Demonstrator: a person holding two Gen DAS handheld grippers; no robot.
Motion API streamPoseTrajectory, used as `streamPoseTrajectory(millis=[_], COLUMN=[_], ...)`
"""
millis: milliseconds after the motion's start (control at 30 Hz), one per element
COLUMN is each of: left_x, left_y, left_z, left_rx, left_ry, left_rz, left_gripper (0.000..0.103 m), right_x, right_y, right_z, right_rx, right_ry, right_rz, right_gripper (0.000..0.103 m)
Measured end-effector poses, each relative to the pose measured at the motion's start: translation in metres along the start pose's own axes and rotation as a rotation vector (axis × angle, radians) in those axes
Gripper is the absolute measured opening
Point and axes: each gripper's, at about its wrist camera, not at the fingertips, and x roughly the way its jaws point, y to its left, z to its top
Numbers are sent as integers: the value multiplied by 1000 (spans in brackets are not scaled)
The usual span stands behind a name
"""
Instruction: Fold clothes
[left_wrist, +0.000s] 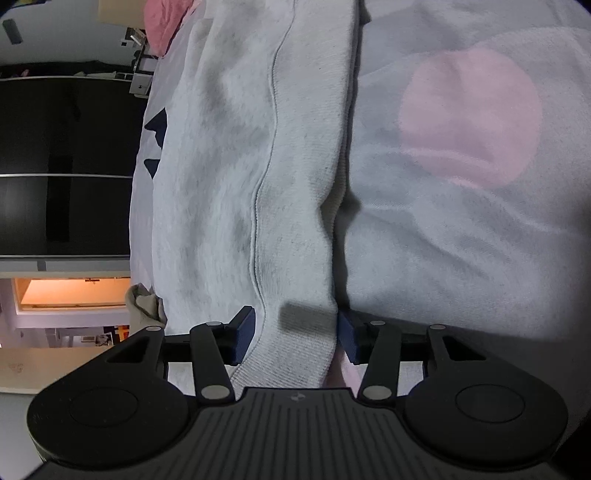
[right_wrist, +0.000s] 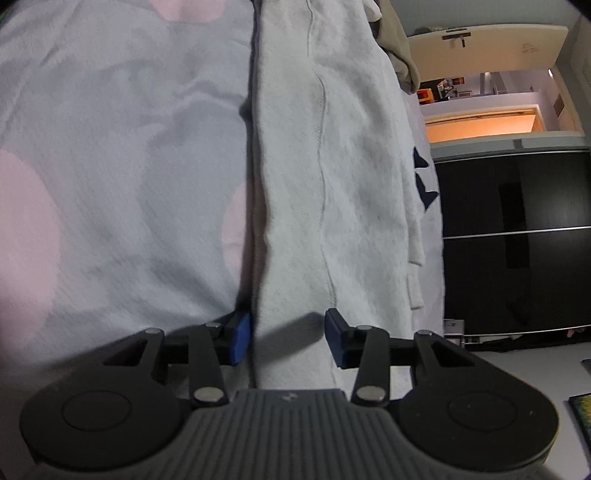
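A light grey sweatshirt (left_wrist: 236, 177) lies folded in a long band on a bed. It has dark navy lettering at its far edge. My left gripper (left_wrist: 295, 338) is open, with its blue pads (left_wrist: 243, 336) on either side of the ribbed hem end of the band. In the right wrist view the same sweatshirt (right_wrist: 332, 184) runs up the middle. My right gripper (right_wrist: 288, 339) is open, with its blue pads (right_wrist: 238, 341) astride the band's near end. Neither gripper is closed on the cloth.
The bedspread (left_wrist: 461, 203) is pale grey with large pink dots and also shows in the right wrist view (right_wrist: 122, 166). A pink cloth (left_wrist: 162, 22) lies at the far end. A beige garment (right_wrist: 399, 48) lies beyond the sweatshirt. A black wardrobe (right_wrist: 517, 240) stands beside the bed.
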Motion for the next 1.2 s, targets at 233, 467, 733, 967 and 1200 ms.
streamPoseTrajectory(millis=[233, 467, 733, 967, 1200], left_x=[-3, -4, 6, 22, 17], left_y=[3, 2, -11, 1, 25], left_z=[-8, -23, -18, -4, 2], left_rx=[36, 61, 122, -6, -171], left_ry=[25, 63, 17, 68, 93], left_rz=[4, -9, 36, 42, 22], left_gripper=[51, 52, 52, 45, 16], right_x=[-9, -7, -4, -2, -3], right_y=[-3, -13, -15, -8, 0], right_z=[-7, -14, -11, -9, -10], right_rx=[-17, 36, 22, -30, -27], right_ry=[22, 55, 56, 28, 9], right_rz=[16, 54, 57, 22, -21], right_gripper=[47, 47, 47, 46, 15])
